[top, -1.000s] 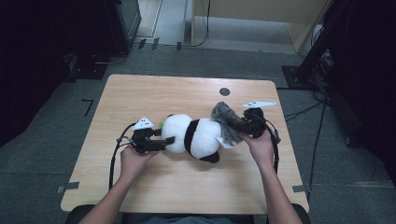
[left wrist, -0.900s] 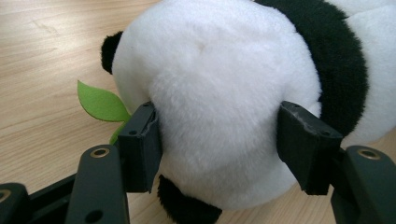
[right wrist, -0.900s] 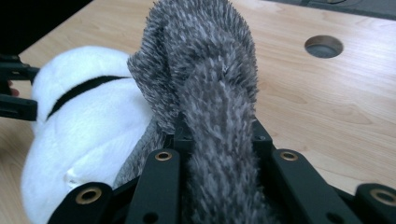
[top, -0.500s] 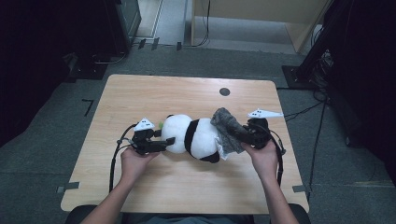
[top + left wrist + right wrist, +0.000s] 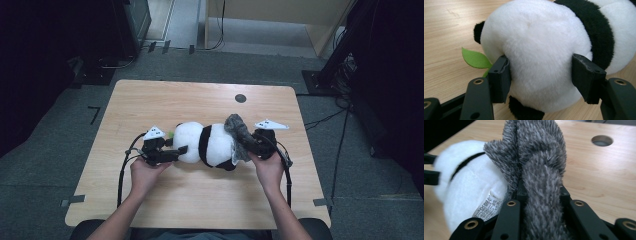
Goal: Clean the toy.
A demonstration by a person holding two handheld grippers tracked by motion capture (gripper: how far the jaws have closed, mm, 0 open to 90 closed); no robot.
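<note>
A black and white panda plush [image 5: 210, 145] lies on its side in the middle of the wooden table [image 5: 200, 200]. My left gripper [image 5: 179, 150] is shut on its white head [image 5: 536, 50], one jaw pressed into the fur on each side. A green felt leaf [image 5: 475, 58] pokes out beside the left jaw. At the panda's other end my right gripper [image 5: 252, 142] is shut on a grey fuzzy cloth [image 5: 536, 152], which drapes over the jaws and rests against the panda's body [image 5: 461, 187]. A white printed label [image 5: 487, 205] hangs from the plush there.
A round cable hole [image 5: 240, 98] is set in the table behind the right gripper. Black cables [image 5: 121, 172] trail from both grippers toward the front edge. Dark furniture and cables stand on the grey floor around the table.
The right gripper has shifted slightly toward the front edge, drawing the grey cloth down along the panda's end. The left gripper has stayed put on the head.
</note>
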